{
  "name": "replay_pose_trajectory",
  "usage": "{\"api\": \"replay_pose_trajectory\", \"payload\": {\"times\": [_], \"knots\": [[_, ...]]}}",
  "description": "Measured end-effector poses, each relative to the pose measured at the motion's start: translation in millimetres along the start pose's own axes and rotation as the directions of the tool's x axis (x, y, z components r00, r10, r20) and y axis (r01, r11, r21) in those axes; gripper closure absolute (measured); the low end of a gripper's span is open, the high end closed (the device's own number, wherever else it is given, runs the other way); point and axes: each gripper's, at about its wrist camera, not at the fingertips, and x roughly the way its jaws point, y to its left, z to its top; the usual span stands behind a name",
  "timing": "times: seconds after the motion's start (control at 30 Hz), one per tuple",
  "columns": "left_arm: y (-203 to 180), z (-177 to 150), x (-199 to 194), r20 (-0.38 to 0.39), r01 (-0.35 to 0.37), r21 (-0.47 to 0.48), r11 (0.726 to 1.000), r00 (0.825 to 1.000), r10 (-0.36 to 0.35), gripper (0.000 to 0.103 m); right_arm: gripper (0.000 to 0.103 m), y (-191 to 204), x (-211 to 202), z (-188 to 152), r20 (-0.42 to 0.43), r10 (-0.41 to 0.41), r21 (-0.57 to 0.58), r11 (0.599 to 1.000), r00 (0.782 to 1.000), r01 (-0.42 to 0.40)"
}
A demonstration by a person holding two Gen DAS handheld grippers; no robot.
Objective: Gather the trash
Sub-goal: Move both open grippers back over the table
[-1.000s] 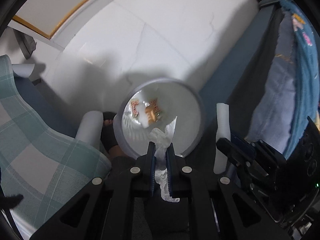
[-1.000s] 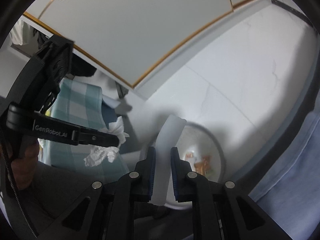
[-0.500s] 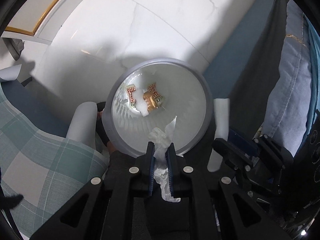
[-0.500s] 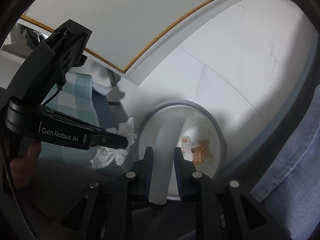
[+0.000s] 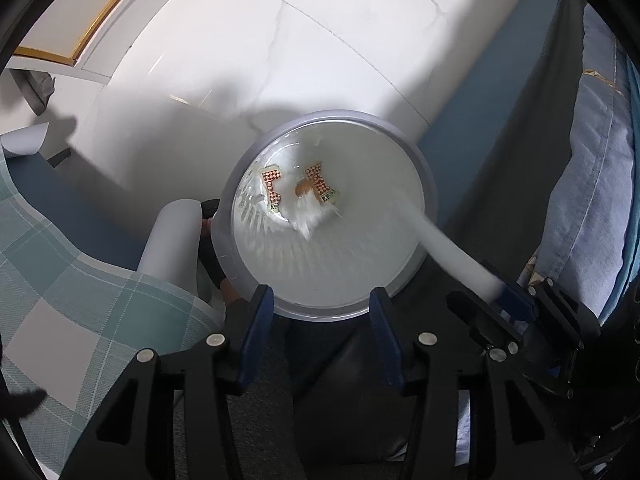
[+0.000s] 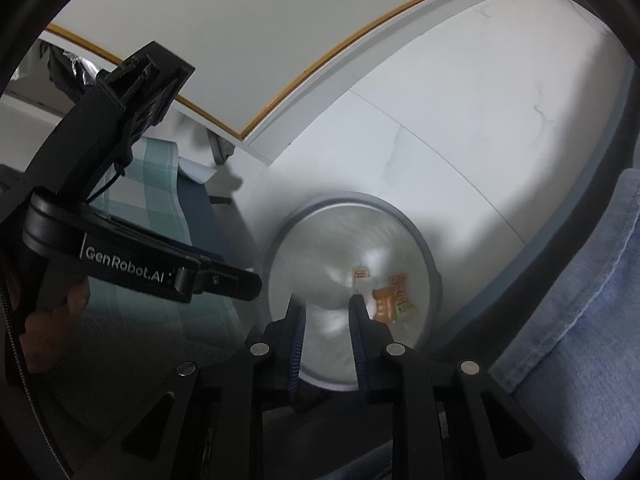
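In the left wrist view, your left gripper [image 5: 320, 300] has just been opening and its blue-padded jaws stand wide with nothing between them, above the near rim of the round grey-rimmed waste bin with a white liner [image 5: 428, 184]. The crumpled white tissue [image 5: 310, 222] is inside the bin, blurred, beside the red-checked snack wrappers [image 5: 316, 184] on its bottom. At the right, your right gripper [image 5: 490, 298] has the white rolled paper tube [image 5: 444, 248] at its pads; the tube is a smeared streak reaching over the bin's rim while the gripper itself looks sharp, so it appears loose. A green-and-white checked cloth [image 5: 60, 280] lies to the left on the white tiled floor [image 5: 320, 40]. In the right wrist view, your right jaws have been opening a little and stand narrowly apart over the bin, with only a faint white blur of the tube between them. Your left gripper reaches in from the left, held by your hand [image 6: 60, 312], its fingers clear of tissue.
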Motion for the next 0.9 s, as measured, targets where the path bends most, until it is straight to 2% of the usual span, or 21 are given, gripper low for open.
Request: {"api": "replay_pose_trajectory", "payload": {"times": [0.1, 0.23, 0.4, 0.53, 0.7, 0.9], "knots": [[1.4, 0.5, -3.6, 0.011, -0.012, 0.001, 1.000, 1.000, 0.012, 0.058, 0.080, 0.3, -1.6, -1.7, 0.001, 0.000, -0.003, 1.000, 1.000, 0.000], [2.1, -0.9, -9.5, 0.036, -0.005, 0.002, 1.000, 0.999, 0.005, 0.046, 0.078, -1.8, -3.9, -1.6, 0.006, -0.003, -0.001, 1.000, 1.000, 0.003], [1.4, -4.1, -18.1, 0.070, -0.018, 0.015, 1.000, 0.997, 0.017, 0.046, 0.072, 1.3, -10.6, -2.9, 0.015, -0.009, -0.009, 1.000, 1.000, 0.009], [3.2, -6.9, -38.4, 0.154, -0.027, 0.003, 1.000, 0.988, 0.026, 0.046, 0.068, 3.8, -22.1, -3.4, 0.040, -0.013, -0.011, 1.000, 0.999, 0.013], [5.8, -17.4, -68.3, 0.282, -0.022, -0.020, 1.000, 0.959, 0.027, 0.044, 0.061, 9.0, -41.2, -1.6, 0.088, -0.017, -0.017, 1.000, 0.996, 0.019], [4.1, -41.8, -111.8, 0.442, -0.073, -0.019, 0.997, 0.894, 0.074, 0.041, 0.055, 26.9, -68.4, 2.7, 0.159, -0.009, -0.049, 0.999, 0.987, 0.017]]}}
